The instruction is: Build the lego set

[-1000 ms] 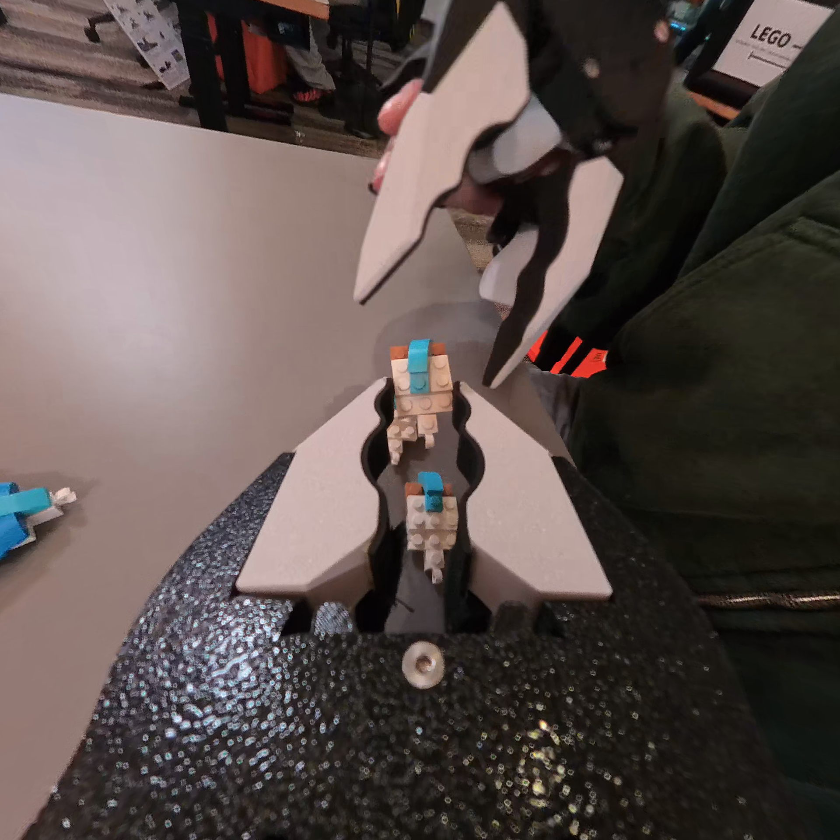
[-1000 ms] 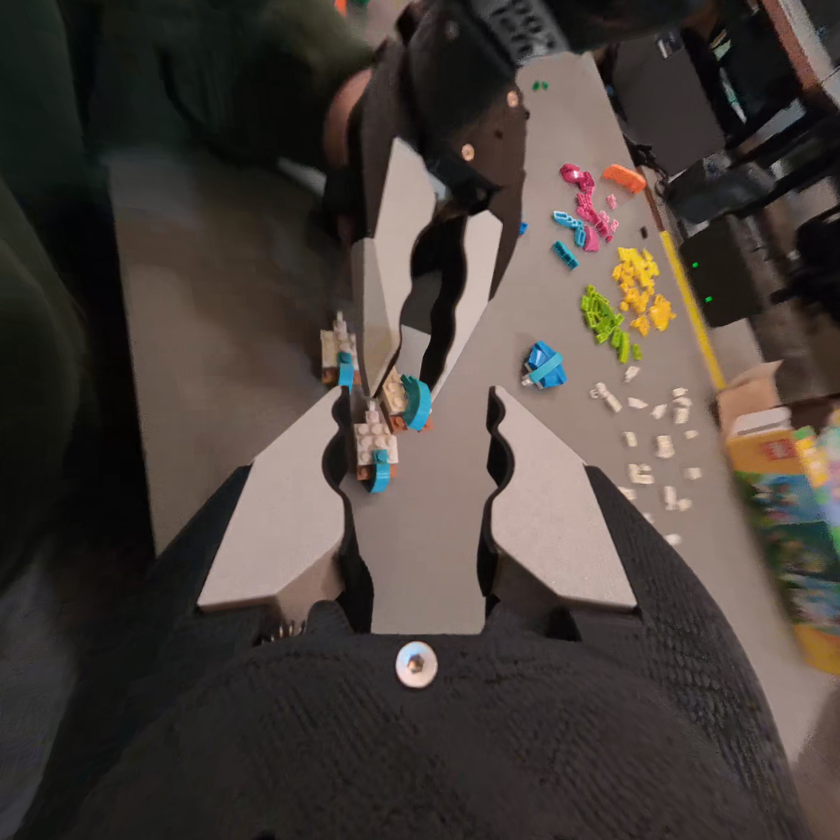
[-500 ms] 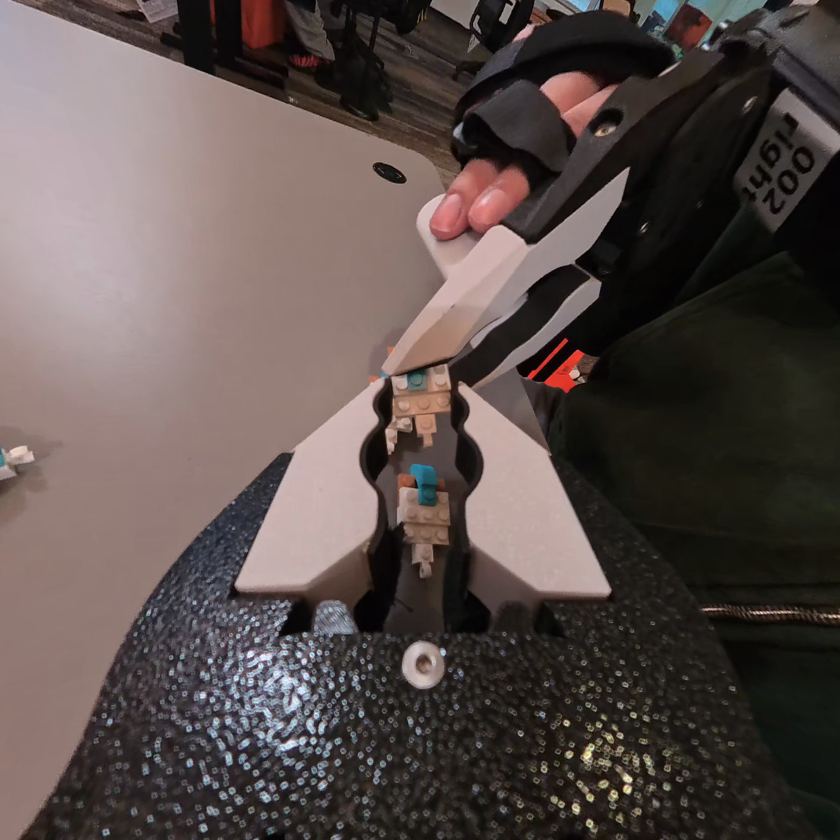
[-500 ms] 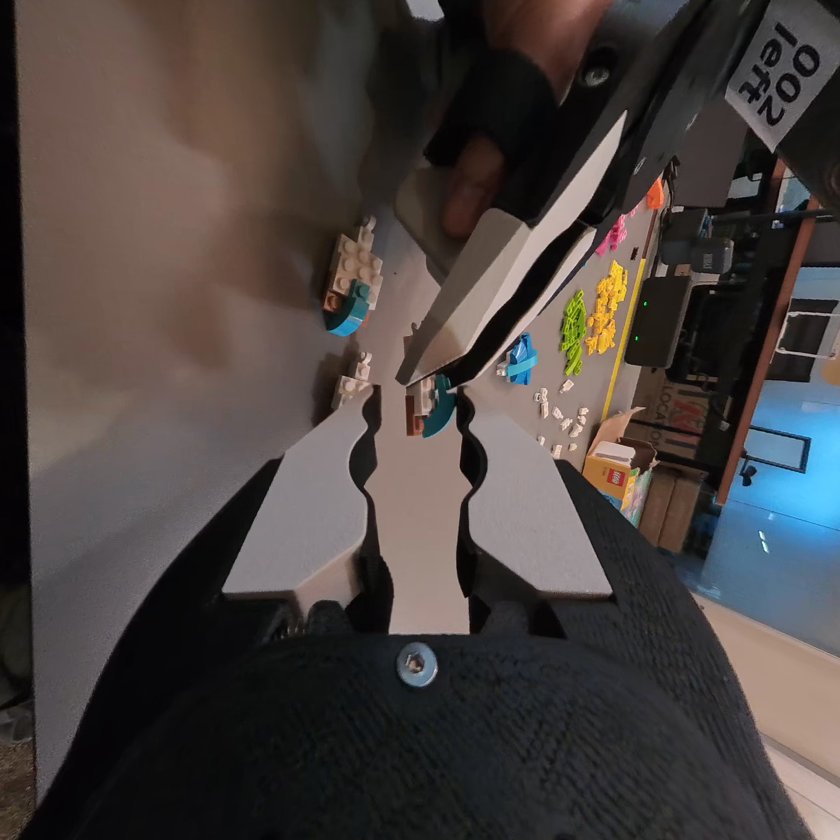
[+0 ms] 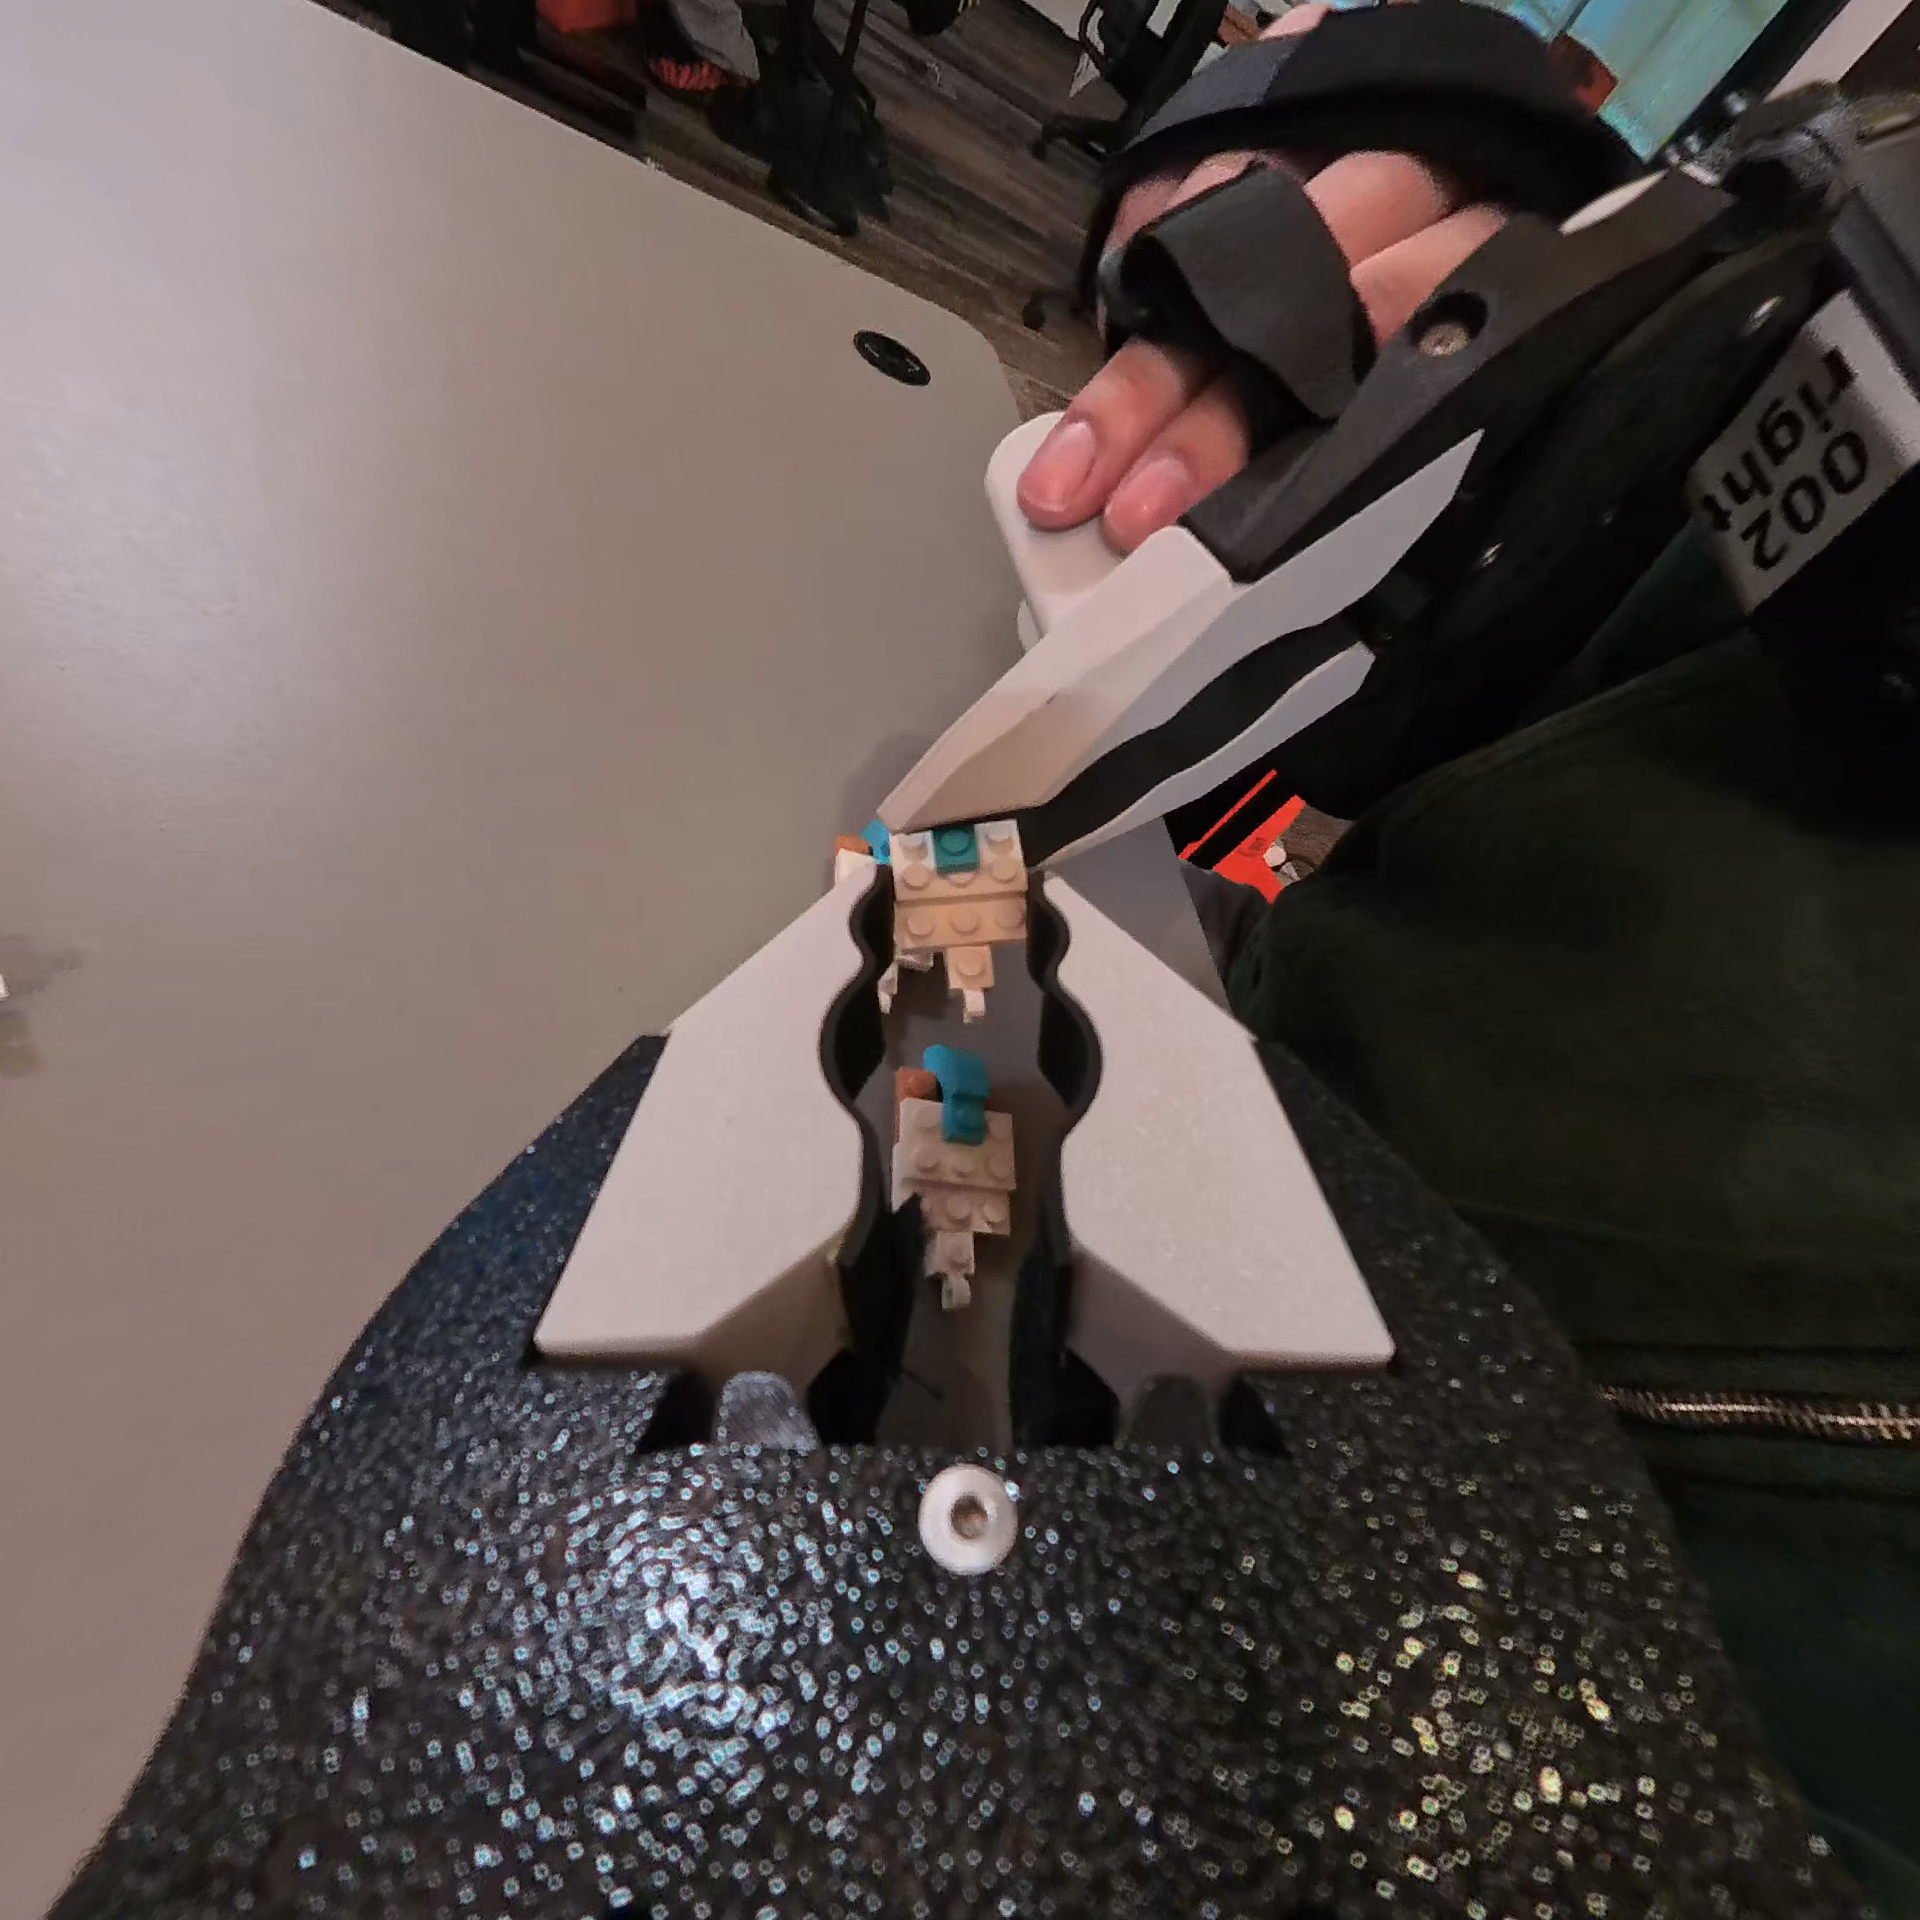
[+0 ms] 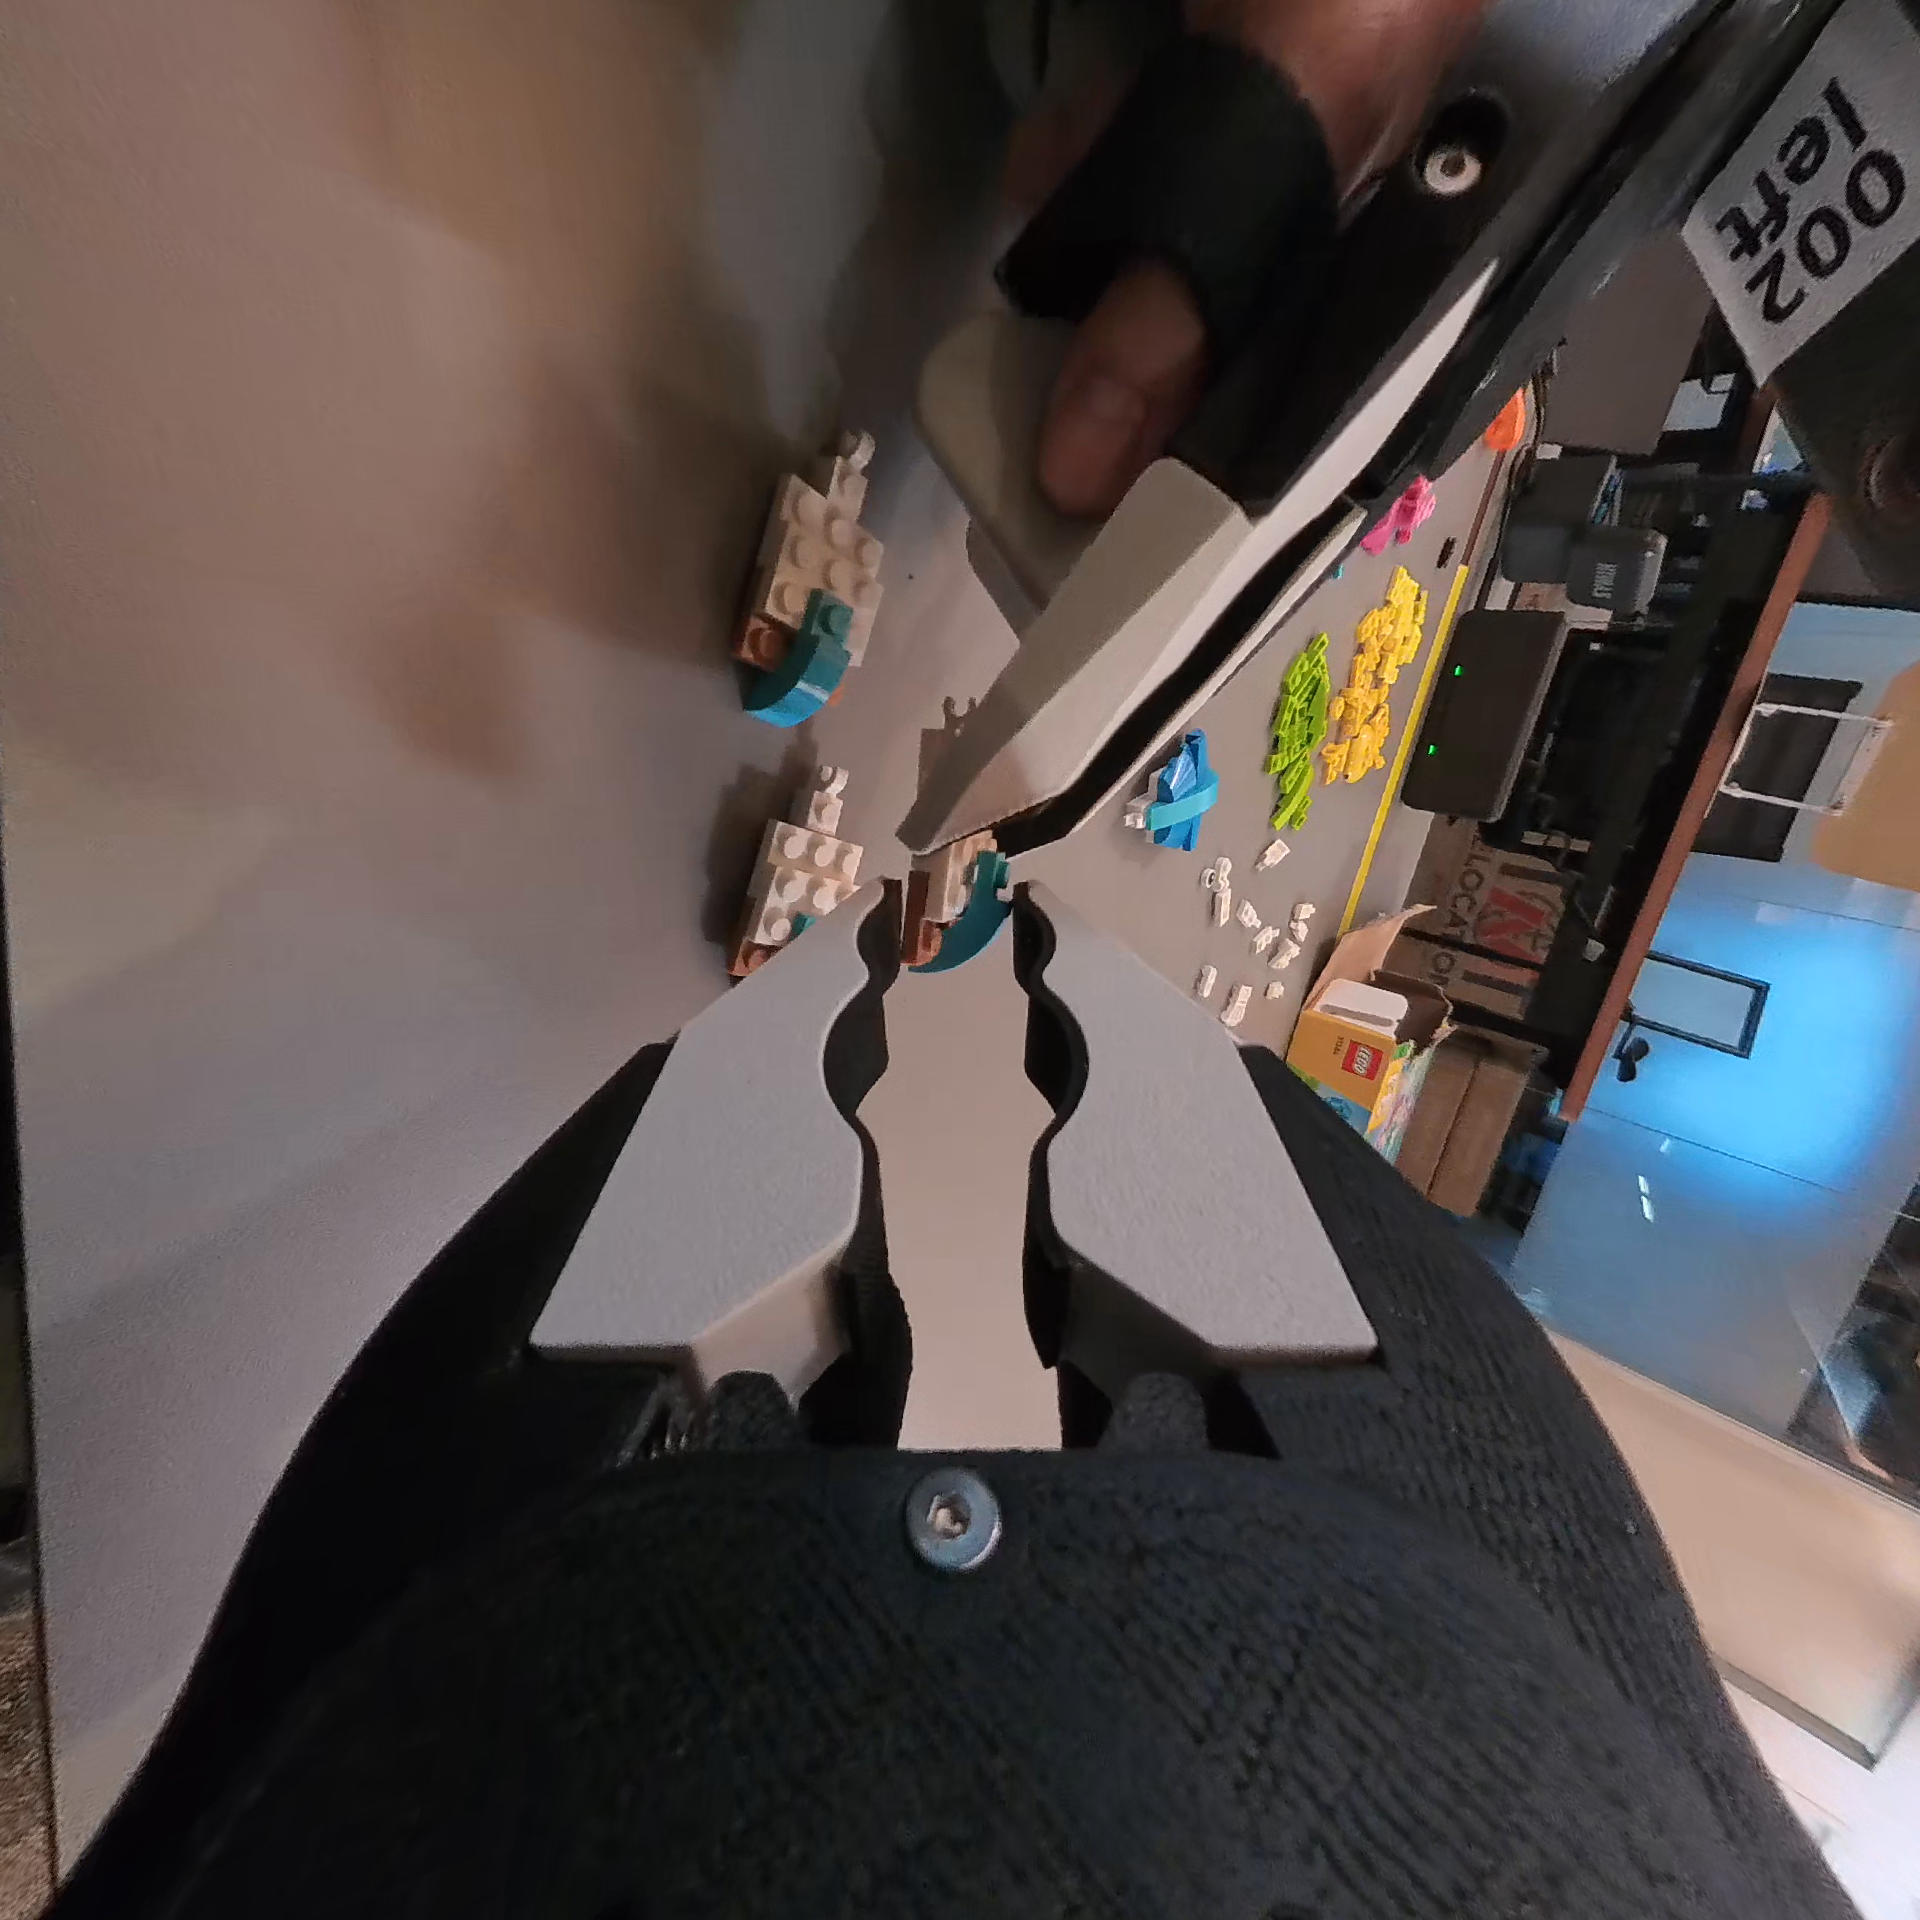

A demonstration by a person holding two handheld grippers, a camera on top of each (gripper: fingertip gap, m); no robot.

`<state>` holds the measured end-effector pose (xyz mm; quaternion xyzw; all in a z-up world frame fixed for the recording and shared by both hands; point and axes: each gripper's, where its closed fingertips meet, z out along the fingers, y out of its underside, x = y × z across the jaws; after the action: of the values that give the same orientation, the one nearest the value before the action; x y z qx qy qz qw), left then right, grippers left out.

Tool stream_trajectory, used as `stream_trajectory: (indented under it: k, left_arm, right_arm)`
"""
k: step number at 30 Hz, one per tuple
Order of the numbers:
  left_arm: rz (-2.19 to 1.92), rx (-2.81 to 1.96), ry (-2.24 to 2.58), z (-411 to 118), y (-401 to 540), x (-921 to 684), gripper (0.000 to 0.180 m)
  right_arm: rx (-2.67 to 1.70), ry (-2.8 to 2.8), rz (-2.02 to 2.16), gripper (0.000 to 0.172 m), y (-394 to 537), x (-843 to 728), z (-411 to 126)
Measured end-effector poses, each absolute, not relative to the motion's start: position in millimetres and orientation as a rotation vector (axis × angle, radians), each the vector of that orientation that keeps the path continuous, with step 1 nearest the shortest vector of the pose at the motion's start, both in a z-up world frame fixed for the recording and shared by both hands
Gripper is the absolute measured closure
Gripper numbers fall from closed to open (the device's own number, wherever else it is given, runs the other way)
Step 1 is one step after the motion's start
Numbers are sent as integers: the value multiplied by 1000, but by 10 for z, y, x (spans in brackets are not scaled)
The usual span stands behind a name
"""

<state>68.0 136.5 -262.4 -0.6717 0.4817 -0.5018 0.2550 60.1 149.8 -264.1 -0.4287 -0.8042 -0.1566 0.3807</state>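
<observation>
both grippers, left (image 5: 961, 904) and right (image 6: 951, 914), are pinching one light, stiff brick model (image 5: 958, 883) by its sides above the tabletop (image 5: 416, 623) edge, likely snapping apart if twisted.

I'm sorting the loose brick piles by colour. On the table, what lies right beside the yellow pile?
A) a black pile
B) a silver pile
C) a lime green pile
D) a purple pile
C: in the right wrist view the lime green pile lies directly against the yellow pile on the grey table.
</observation>
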Motion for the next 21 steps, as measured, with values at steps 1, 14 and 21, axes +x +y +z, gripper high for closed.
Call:
stream_trajectory:
  k: [1, 14, 21]
  left_arm:
    - [-1369, -1828, 1297, -2618, 1369, 678, 157]
    - [-1519, -1850, 1183, -2527, 1386, 670, 157]
    - [-1577, -1836, 1138, -2468, 1401, 653, 157]
  right_arm:
    - [-1095, -2049, -408, 151, 1505, 606, -2635]
    - [-1036, -2044, -507, 153, 1540, 625, -2550]
    - [-1007, -2055, -541, 153, 1546, 634, -2507]
